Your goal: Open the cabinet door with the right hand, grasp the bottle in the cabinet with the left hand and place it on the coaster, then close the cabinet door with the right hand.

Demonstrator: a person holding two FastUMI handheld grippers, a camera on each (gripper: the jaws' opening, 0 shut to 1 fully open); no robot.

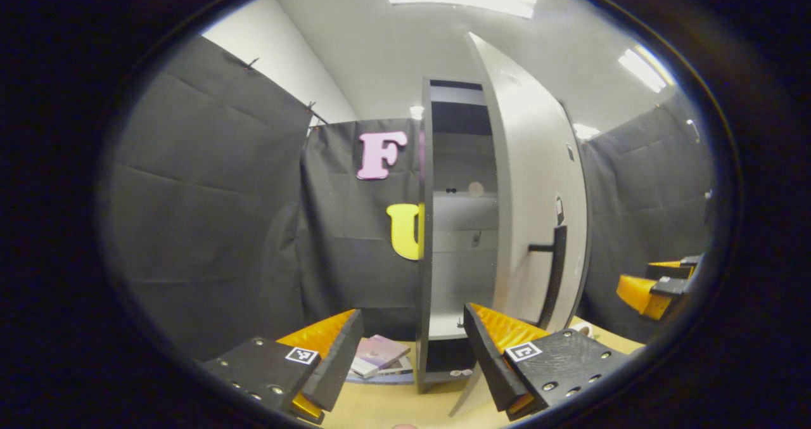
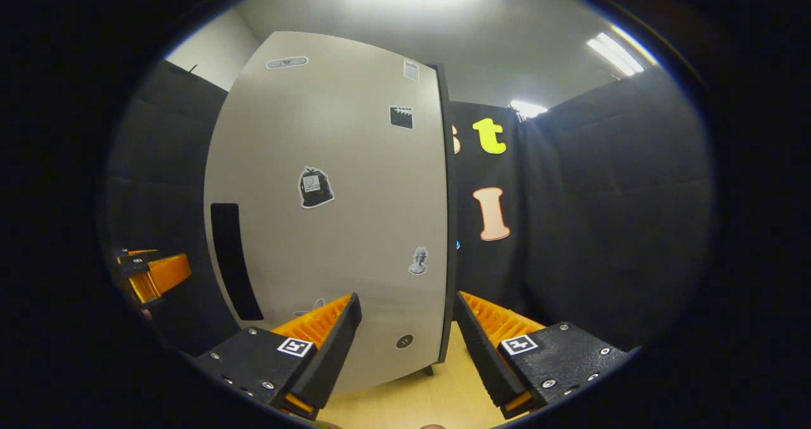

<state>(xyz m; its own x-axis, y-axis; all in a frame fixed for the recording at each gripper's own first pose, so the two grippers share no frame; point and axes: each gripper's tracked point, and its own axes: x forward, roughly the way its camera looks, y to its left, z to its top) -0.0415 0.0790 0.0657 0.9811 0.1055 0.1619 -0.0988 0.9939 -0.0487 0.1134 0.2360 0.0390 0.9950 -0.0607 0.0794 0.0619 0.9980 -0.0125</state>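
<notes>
— While the cabinet door [image 1: 538,182] stood swung wide, what did the left gripper [image 1: 413,343] show?

— It was released, its fingers spread apart with nothing between them, aimed at the open cabinet [image 1: 459,226]. Pale shelves could be seen inside, with a small round thing on a middle shelf, too small to tell whether it was the bottle. The door's dark handle [image 1: 552,270] sat on its outer face, toward the right.

— And the coaster?

— I could not make one out for certain. Something flat, like a small stack of booklets [image 1: 379,354], lay on the wooden surface [image 1: 393,407] just left of the cabinet's foot, toward the surface's far edge.

— Where was the right gripper [image 2: 407,337]?

— Also released, fingers apart and holding nothing. In its own view it faced the door's pale front [image 2: 336,194], which carried several stickers [image 2: 315,188] and a dark vertical handle strip [image 2: 233,258] near its left side. The gripper sat close to the door's lower right edge, though whether it touched the door I could not tell.

— Could each see the other?

— Yes. The right gripper appeared at the right margin of the left gripper view [image 1: 659,286], and the left gripper at the left margin of the right gripper view [image 2: 152,277].
</notes>
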